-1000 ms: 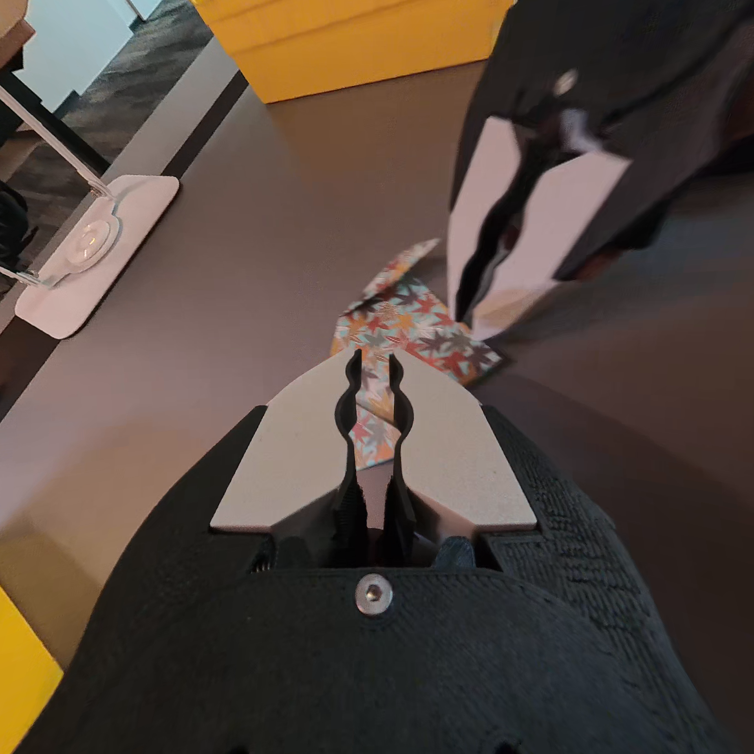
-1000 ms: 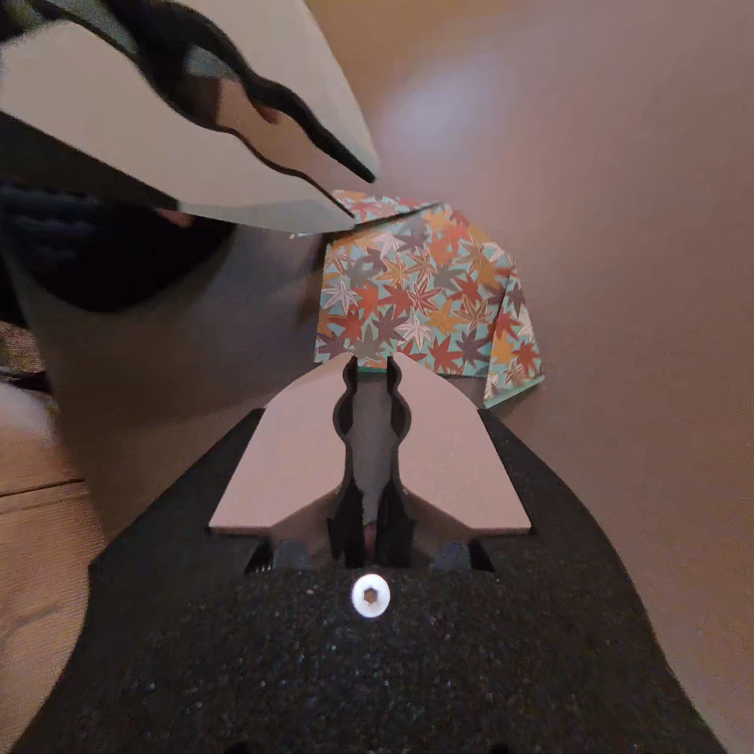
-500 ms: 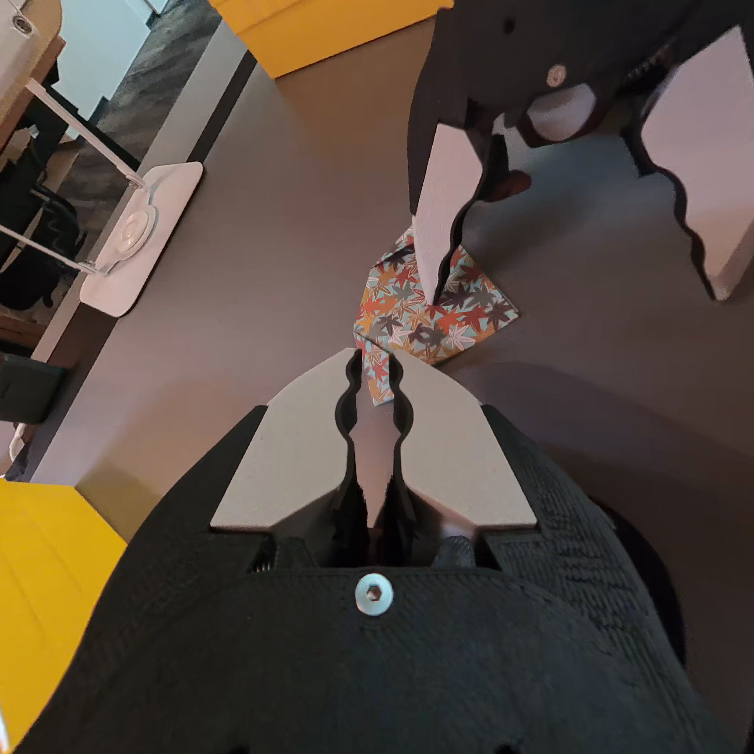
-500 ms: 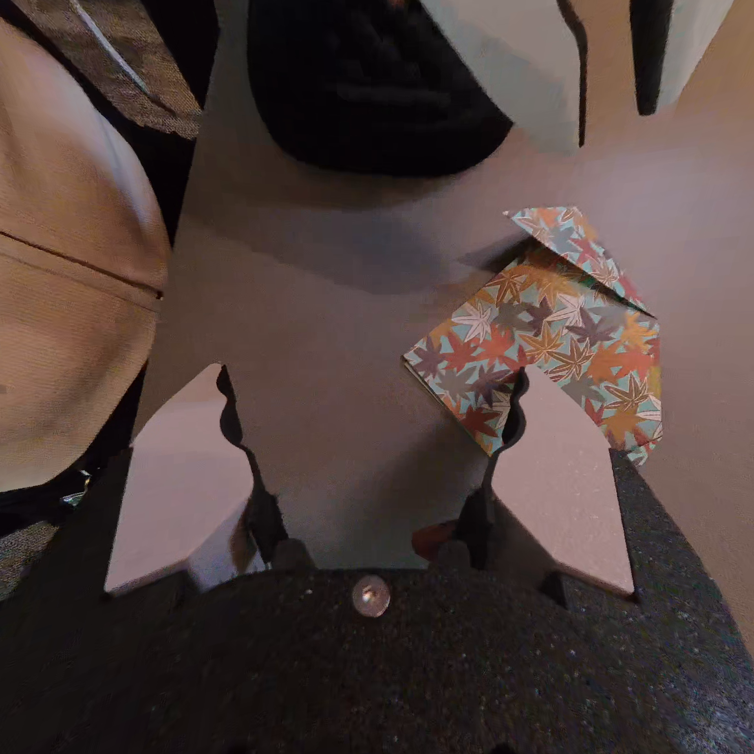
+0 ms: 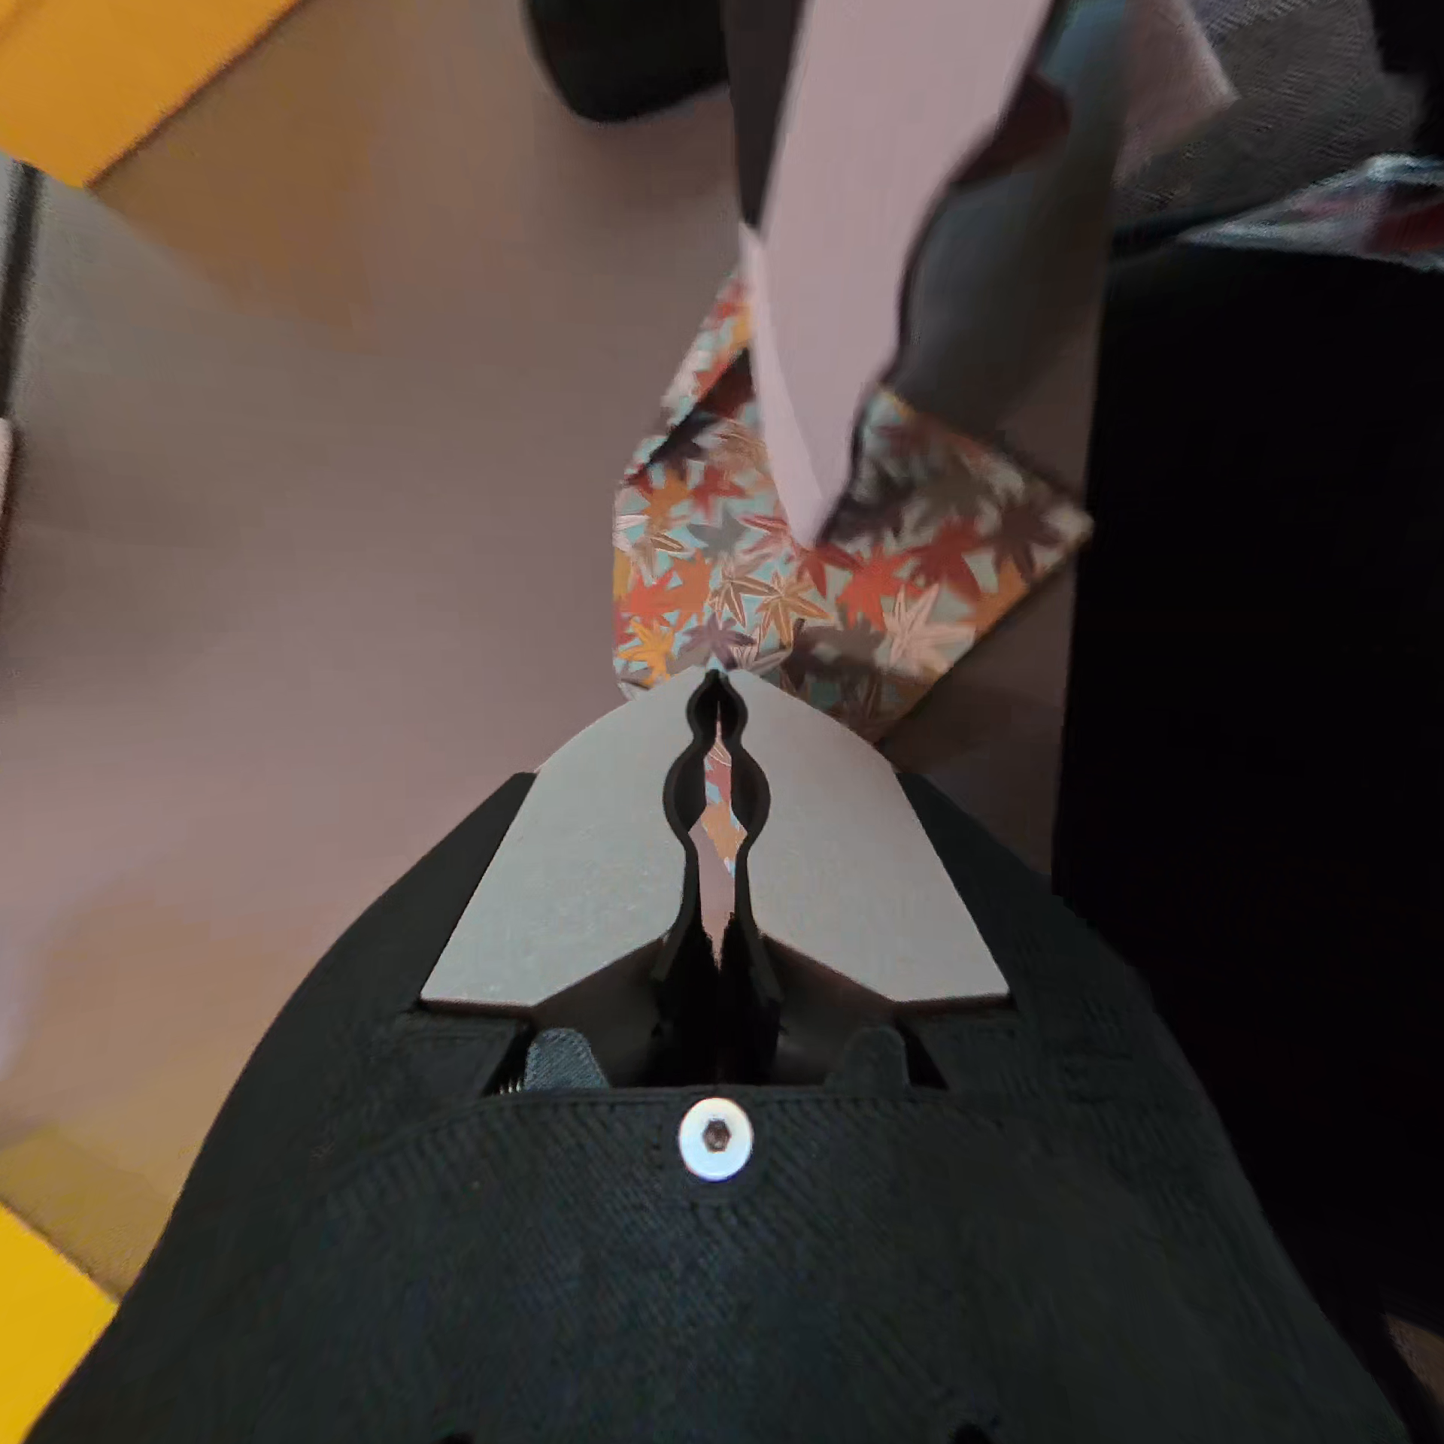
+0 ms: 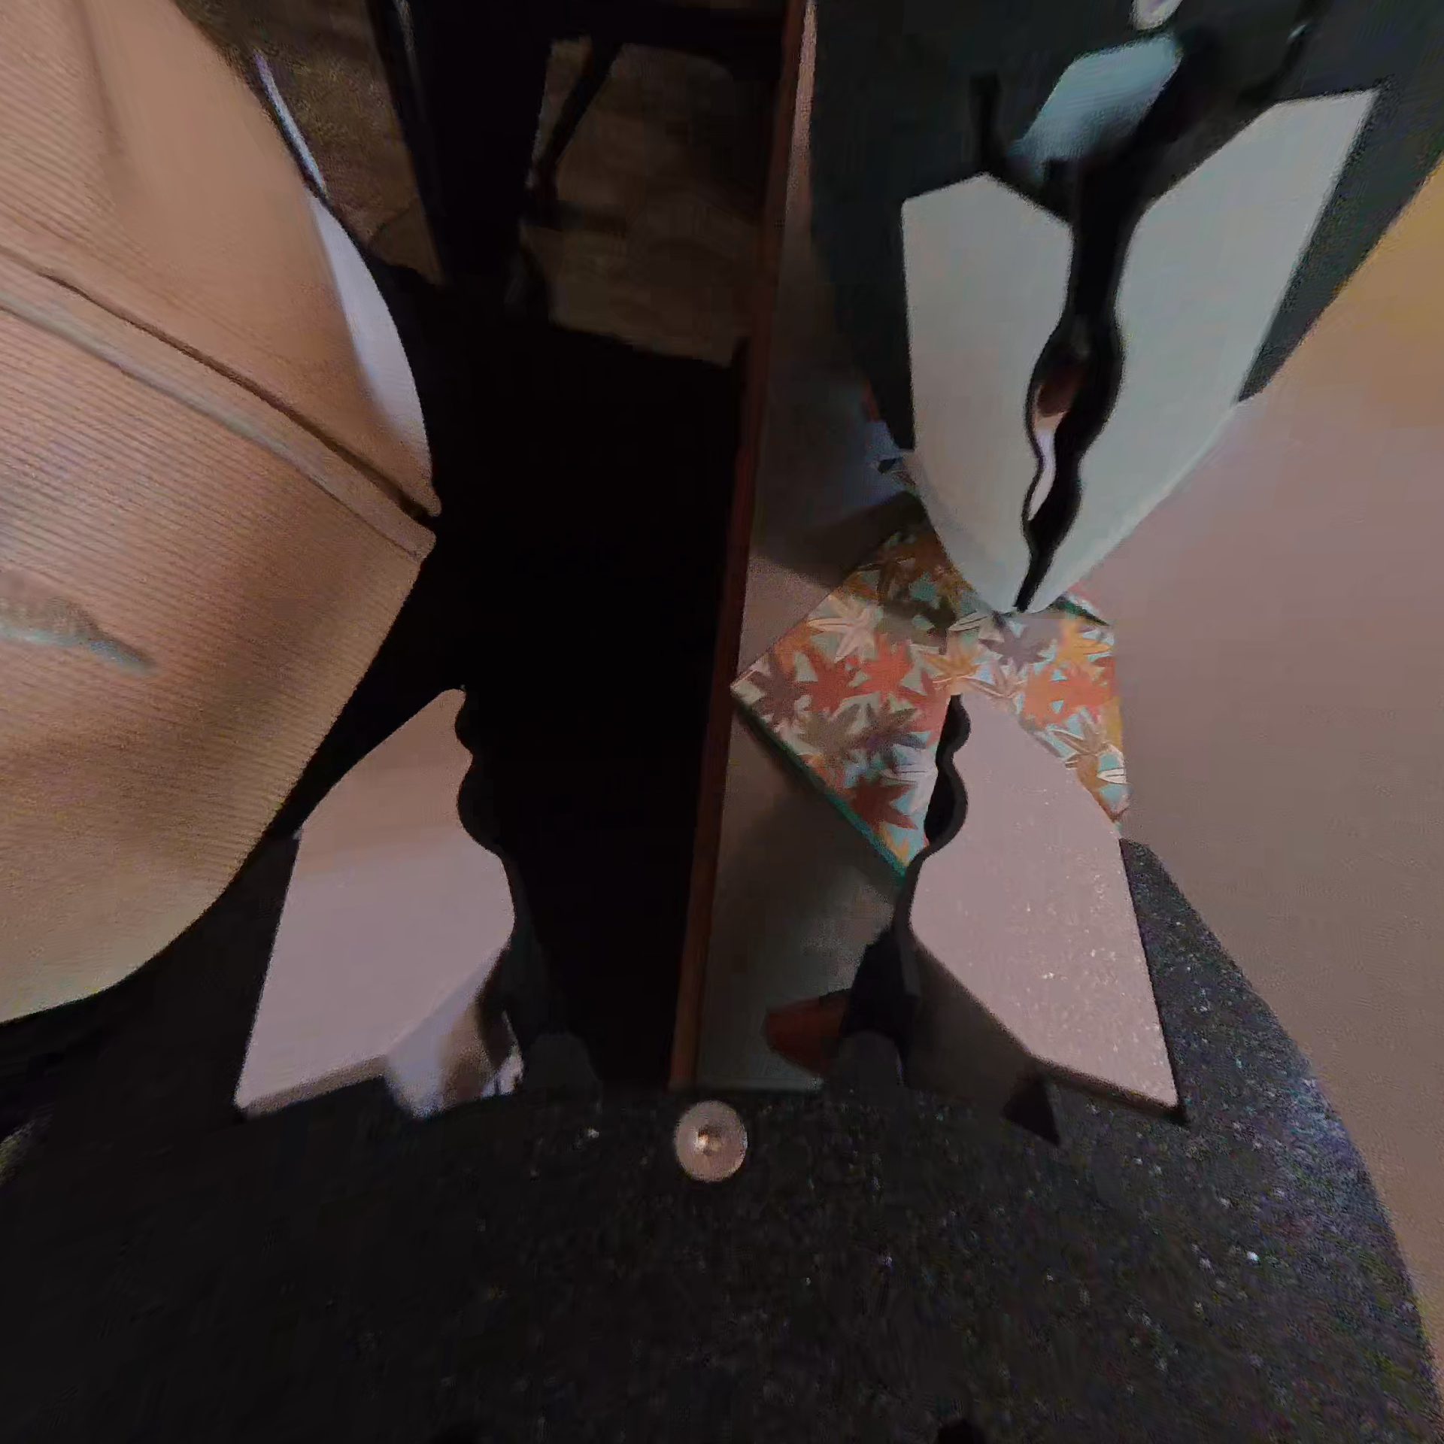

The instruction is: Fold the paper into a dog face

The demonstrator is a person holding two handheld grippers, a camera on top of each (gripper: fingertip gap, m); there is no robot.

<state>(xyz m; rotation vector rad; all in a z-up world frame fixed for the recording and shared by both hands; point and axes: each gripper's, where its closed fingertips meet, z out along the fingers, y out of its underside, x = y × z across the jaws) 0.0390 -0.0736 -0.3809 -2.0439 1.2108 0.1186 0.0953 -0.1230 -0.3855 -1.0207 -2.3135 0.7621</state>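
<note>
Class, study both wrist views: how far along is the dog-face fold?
Done: the leaf-print paper already lies folded on the table, one flap raised at its far corner. In hand: the left claw, shut, presses its tip on the paper's near edge; the right claw is open, one finger on the paper. Left: whether folds remain can't be told.

Leaf-print paper (image 5: 789, 578), partly folded with one flap sticking up, lies flat near the counter (image 5: 328, 484) edge.

paper (image 5: 789, 578) partly behind blurred hand-held gripper (image 5: 828, 437)
</note>
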